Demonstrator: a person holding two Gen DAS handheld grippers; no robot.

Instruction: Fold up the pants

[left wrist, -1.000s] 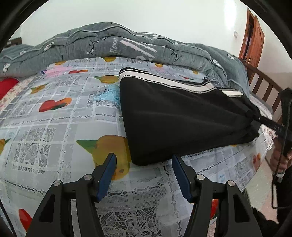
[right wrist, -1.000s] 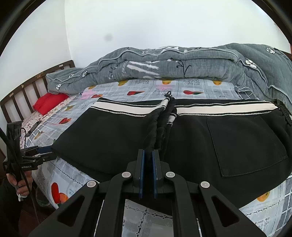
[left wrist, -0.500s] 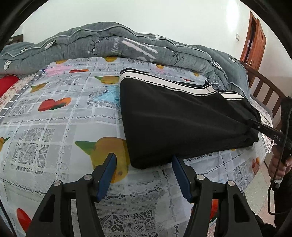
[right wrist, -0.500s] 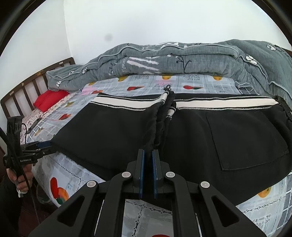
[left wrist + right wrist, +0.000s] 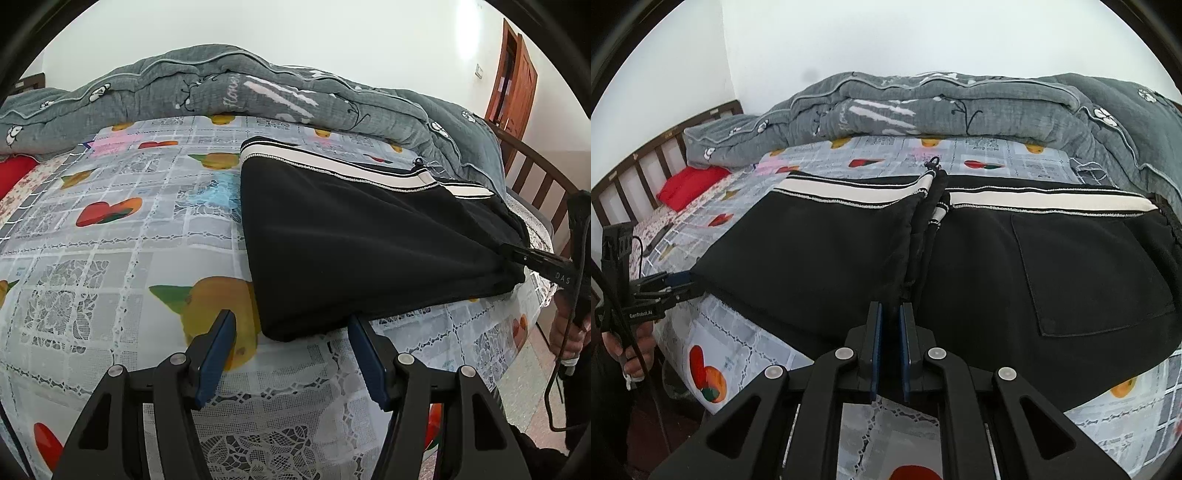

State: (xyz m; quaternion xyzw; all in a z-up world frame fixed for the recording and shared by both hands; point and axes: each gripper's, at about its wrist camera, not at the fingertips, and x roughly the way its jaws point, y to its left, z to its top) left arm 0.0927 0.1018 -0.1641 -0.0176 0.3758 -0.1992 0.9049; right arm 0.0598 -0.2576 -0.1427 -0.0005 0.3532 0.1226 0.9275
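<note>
I am in a home bedroom: a bed (image 5: 110, 240) with a fruit-print sheet, a rolled grey quilt (image 5: 942, 107), a wooden headboard (image 5: 646, 162), and a wooden door (image 5: 517, 81).

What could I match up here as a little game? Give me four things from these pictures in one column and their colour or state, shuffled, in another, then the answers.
Things:
1. pants
2. quilt
3. left gripper
4. right gripper

States:
A. open, touching nothing
B. grey, bunched along the far side of the bed
C. black with a white stripe, lying on the bedsheet
D. shut on black fabric

Pairs: 1-C, 2-B, 3-A, 4-D
</note>
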